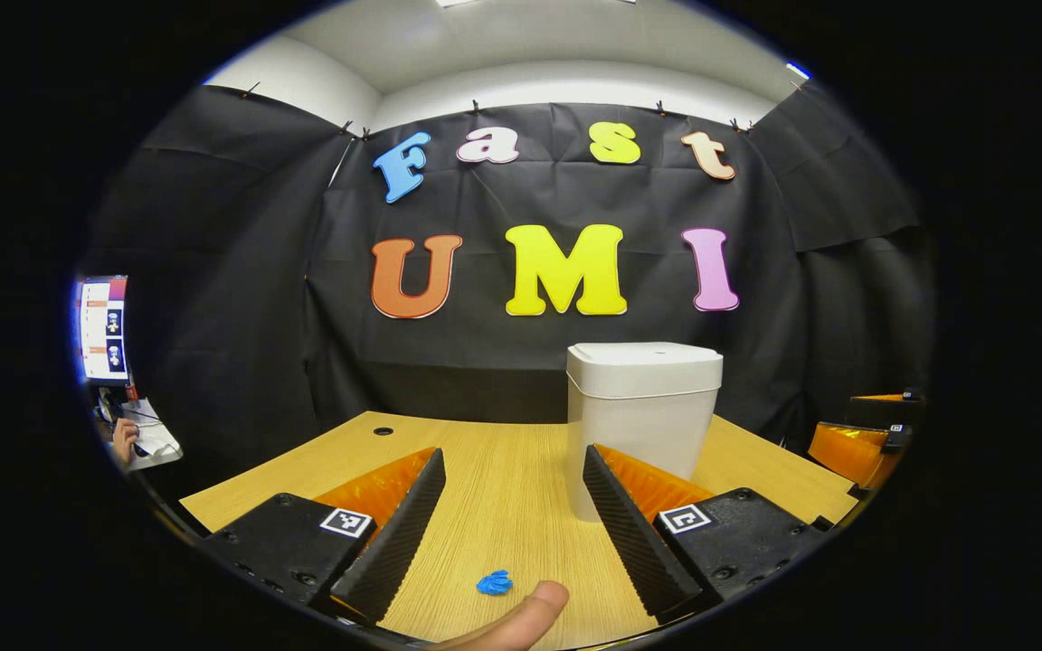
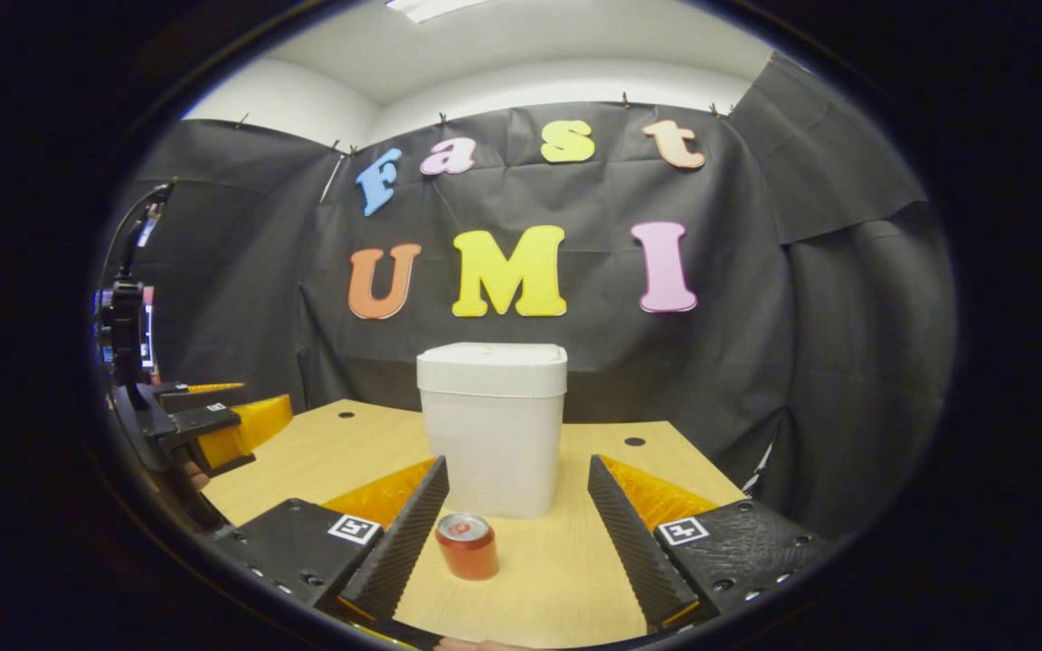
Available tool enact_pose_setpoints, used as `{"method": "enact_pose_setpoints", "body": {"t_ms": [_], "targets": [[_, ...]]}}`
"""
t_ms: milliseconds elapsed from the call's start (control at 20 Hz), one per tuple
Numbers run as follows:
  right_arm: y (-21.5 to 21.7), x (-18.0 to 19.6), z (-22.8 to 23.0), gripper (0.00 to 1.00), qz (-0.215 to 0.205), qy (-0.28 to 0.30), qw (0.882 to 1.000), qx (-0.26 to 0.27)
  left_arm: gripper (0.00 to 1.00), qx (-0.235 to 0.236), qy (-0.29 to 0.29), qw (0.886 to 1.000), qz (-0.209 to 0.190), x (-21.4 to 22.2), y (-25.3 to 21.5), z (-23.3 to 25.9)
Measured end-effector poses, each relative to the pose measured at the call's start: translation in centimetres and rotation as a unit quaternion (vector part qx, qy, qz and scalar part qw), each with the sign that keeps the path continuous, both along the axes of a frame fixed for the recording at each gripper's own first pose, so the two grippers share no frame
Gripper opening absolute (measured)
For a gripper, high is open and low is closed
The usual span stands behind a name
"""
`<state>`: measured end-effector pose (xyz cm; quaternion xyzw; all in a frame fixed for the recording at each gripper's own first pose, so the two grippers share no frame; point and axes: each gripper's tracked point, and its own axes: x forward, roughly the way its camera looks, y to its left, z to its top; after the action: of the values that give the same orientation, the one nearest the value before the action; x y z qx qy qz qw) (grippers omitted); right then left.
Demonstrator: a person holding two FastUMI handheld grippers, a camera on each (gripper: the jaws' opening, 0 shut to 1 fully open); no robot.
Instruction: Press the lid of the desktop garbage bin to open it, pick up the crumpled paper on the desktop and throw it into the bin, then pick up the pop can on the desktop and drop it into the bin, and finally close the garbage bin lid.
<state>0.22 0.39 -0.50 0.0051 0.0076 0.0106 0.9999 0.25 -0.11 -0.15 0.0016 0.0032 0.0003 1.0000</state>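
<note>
Open desktop (image 2: 566, 561) fronts bin (image 2: 492, 434); can (image 2: 467, 545) intrudes.

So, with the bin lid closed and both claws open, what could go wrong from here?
1. The bin is light-looking and stands free on the table; a hard press on its lid may tip it.
2. The pop can stands upright near the right claw; a stray finger may topple it.

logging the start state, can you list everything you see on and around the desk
white plastic garbage bin: 1, white, upright at the desk's middle, lid shut
red pop can: 1, red, upright in front of the bin
blue crumpled paper: 1, blue, near desk edge
light wooden desk: 1, tan, with cable holes
monitor: 1, lit, far left
left claw: 1, open, over the desk
right claw: 1, open, the can between its fingers, untouched
thumb: 1, at the left gripper view's bottom
</note>
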Motion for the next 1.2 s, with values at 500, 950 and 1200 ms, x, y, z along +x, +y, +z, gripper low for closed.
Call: {"method": "enact_pose_setpoints", "body": {"t_ms": [500,950,1200], "targets": [[1.1,3.9,2.8,0.95,0.01,0.002,1.0,-0.005,0.99,0.004,0.009,1.0,0.002,0.7,0.7,-0.6],[3.3,14.5,8.9,0.52,0.015,-0.001,1.0,0.006,0.99,-0.012,0.007,1.0,0.024,1.3,2.9,-0.7],[4.1,19.3,10.3,0.11,0.023,-0.001,1.0,0.003,0.99,-0.006,0.008,1.0,0.023,1.5,3.1,-1.0]]}}
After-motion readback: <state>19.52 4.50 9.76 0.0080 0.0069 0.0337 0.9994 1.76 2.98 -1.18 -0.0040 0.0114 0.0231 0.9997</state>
